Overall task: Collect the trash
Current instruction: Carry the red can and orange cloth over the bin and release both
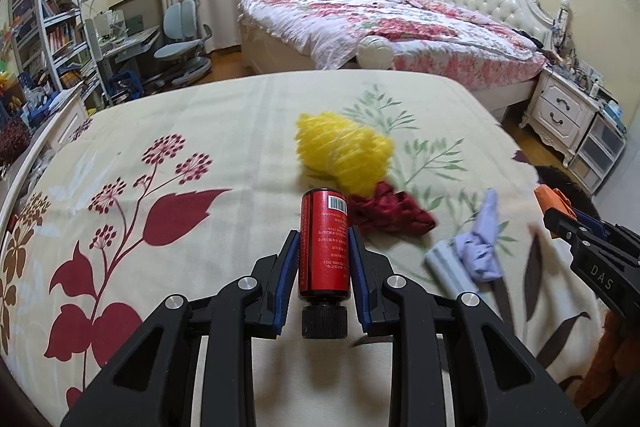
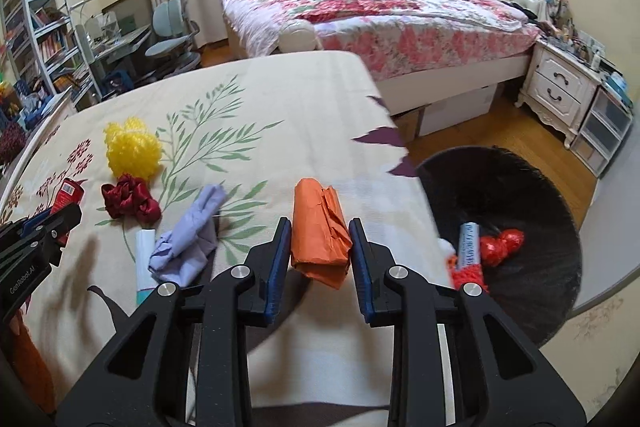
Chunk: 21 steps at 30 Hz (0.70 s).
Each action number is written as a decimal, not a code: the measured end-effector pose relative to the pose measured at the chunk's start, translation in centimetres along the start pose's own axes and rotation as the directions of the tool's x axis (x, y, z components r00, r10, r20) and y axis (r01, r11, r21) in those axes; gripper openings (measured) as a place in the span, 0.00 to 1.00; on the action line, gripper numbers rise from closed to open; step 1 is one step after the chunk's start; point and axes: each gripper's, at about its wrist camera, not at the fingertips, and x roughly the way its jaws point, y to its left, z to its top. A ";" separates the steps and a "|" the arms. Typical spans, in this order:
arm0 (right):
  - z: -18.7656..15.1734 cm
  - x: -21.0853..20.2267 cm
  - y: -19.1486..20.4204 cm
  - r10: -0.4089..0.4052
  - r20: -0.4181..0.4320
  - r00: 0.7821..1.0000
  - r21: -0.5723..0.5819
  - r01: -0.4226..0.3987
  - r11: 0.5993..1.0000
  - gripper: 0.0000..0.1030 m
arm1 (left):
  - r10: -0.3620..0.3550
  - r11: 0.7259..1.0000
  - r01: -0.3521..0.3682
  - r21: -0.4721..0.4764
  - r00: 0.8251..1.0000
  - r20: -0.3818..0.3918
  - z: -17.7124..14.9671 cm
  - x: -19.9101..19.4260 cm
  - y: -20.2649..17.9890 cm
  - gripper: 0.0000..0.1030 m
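The left gripper point(image 1: 325, 259) is clamped on a red bottle point(image 1: 325, 243), blue pads pressed to its sides, black cap toward the camera, barcode end pointing away. It hangs over a cream bedspread point(image 1: 168, 131) printed with dark red flowers. The right gripper point(image 2: 320, 251) grasps a folded orange paper bag point(image 2: 320, 235) between its pads, at the bedspread's right edge. Just right of it on the wooden floor stands a black trash bin point(image 2: 520, 187), already holding a white tube and crumpled red wrappers. On the bedspread to the left lie a lilac crumpled cloth point(image 2: 188, 239) touching a white tube point(image 2: 143, 259), a dark red satin scrap point(image 2: 130, 201), and beyond it a yellow foam net point(image 2: 132, 147). A floral-quilted bed point(image 2: 380, 11) stands far behind.
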 end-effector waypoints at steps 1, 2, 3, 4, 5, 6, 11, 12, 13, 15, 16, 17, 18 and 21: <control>0.0 -0.4 -0.6 -0.013 0.010 1.000 0.005 0.013 1.000 0.28 | -0.009 1.000 0.009 0.007 1.000 0.006 0.1 -0.2 -0.6 0.26; 0.1 -0.8 -1.1 -0.024 0.019 1.000 0.011 0.024 1.000 0.28 | -0.025 1.000 0.024 0.018 1.000 0.015 0.4 -0.4 -1.4 0.26; 0.1 -1.3 -1.8 -0.036 0.029 0.999 0.020 0.036 0.999 0.28 | -0.038 0.999 0.037 0.027 0.999 0.022 0.6 -0.7 -2.2 0.26; 0.2 -1.7 -2.5 -0.051 0.038 0.998 0.029 0.050 0.998 0.28 | -0.049 0.998 0.048 0.038 0.998 0.027 0.8 -0.8 -2.8 0.26; 0.2 -2.0 -3.1 -0.065 0.045 0.997 0.036 0.064 0.997 0.28 | -0.064 0.997 0.062 0.054 0.997 0.033 1.1 -1.0 -3.9 0.26; 0.2 -2.4 -3.8 -0.084 0.053 0.995 0.044 0.081 0.996 0.28 | -0.079 0.995 0.077 0.068 0.996 0.038 1.3 -1.1 -4.8 0.26; 0.2 -3.2 -7.3 -0.162 0.073 0.984 0.087 0.156 0.984 0.28 | -0.156 0.980 0.149 0.129 0.986 0.050 2.4 -1.0 -9.8 0.26; 0.2 -3.3 -8.1 -0.175 0.075 0.982 0.099 0.168 0.981 0.28 | -0.169 0.977 0.160 0.142 0.984 0.051 2.5 -0.9 -10.8 0.26; 0.3 -3.3 -8.8 -0.188 0.076 0.979 0.110 0.179 0.978 0.28 | -0.185 0.972 0.174 0.158 0.981 0.054 2.7 -0.8 -12.0 0.26; 0.3 -3.2 -10.1 -0.209 0.078 0.975 0.128 0.198 0.972 0.28 | -0.200 0.965 0.187 0.186 0.978 0.055 3.0 -0.4 -14.0 0.26; 0.3 -3.1 -10.7 -0.223 0.078 0.972 0.134 0.211 0.968 0.28 | -0.212 0.960 0.199 0.197 0.976 0.050 3.2 -0.1 -15.2 0.26; 0.4 -3.1 -11.2 -0.235 0.079 0.969 0.138 0.222 0.965 0.28 | -0.220 0.957 0.206 0.205 0.974 0.049 3.3 0.2 -16.0 0.26; 0.4 -3.0 -11.8 -0.246 0.080 0.966 0.144 0.233 0.962 0.28 | -0.224 0.954 0.209 0.216 0.973 0.048 3.4 0.5 -17.0 0.26; 0.4 -2.6 -13.2 -0.271 0.082 0.959 0.159 0.255 0.954 0.28 | -0.239 0.945 0.224 0.240 0.970 0.037 3.5 1.4 -19.3 0.26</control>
